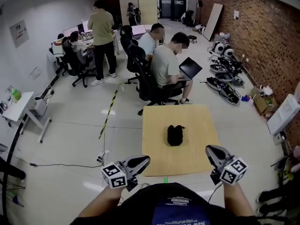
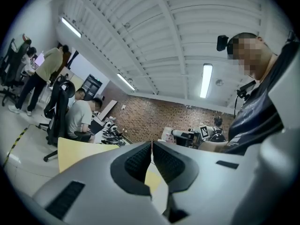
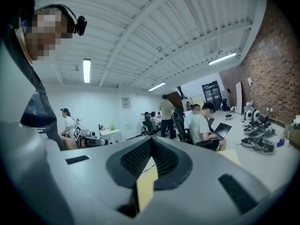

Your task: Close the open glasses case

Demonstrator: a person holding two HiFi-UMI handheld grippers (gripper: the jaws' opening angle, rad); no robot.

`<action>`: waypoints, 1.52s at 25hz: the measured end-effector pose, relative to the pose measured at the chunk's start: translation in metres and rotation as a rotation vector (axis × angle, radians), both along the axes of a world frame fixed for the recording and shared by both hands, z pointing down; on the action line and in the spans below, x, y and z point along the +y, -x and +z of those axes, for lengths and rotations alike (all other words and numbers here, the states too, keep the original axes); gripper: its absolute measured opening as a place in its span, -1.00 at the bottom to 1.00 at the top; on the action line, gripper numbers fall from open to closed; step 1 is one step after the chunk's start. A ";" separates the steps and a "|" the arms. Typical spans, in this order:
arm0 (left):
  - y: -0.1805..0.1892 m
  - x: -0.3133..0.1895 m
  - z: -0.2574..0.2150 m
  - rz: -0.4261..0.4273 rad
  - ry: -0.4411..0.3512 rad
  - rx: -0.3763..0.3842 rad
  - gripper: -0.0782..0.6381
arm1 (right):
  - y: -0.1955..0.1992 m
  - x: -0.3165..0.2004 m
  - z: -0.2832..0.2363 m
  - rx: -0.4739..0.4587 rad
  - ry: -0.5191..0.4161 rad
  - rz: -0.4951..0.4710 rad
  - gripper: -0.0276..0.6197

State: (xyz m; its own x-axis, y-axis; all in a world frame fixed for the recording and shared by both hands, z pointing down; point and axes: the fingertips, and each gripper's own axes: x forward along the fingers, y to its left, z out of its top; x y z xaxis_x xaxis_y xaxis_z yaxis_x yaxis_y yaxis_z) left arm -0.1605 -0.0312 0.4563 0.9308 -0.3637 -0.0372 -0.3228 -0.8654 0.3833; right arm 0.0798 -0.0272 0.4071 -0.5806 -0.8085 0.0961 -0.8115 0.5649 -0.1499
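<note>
On the square pale-wood worktop (image 1: 197, 125), near its middle, lies the small black glasses case (image 1: 176, 135), well apart from both tools. It is too dark and small from here to tell lid from base. I'd judge it light and stiff-shelled, apt to skate on the smooth wood, so one tool should steady the base while the other presses the lid's outer edge. The grey left tool (image 1: 144, 160) and grey right tool (image 1: 210, 150) hover at the near edge, each clenched on nothing.

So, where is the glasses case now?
In the head view, the black glasses case lies near the middle of the wooden table, ahead of the left gripper and the right gripper, touching neither.
</note>
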 end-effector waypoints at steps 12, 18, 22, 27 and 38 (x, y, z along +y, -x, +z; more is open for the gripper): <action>-0.023 -0.155 0.047 0.124 0.119 -0.093 -0.76 | 0.003 -0.121 0.023 0.017 0.099 0.067 -0.96; -0.082 -0.193 0.088 0.028 0.235 -0.168 -0.76 | -0.053 -0.176 0.040 -0.017 0.125 -0.023 -0.96; -0.117 -0.198 0.112 -0.030 0.300 -0.251 -0.60 | -0.083 -0.203 0.046 -0.029 0.139 -0.108 -0.96; -0.146 -0.210 0.145 -0.060 0.398 -0.334 -0.32 | -0.099 -0.213 0.055 -0.045 0.154 -0.158 -0.96; -0.170 -0.246 0.239 -0.128 0.596 -0.554 0.75 | -0.133 -0.190 0.084 -0.057 0.223 -0.038 -0.96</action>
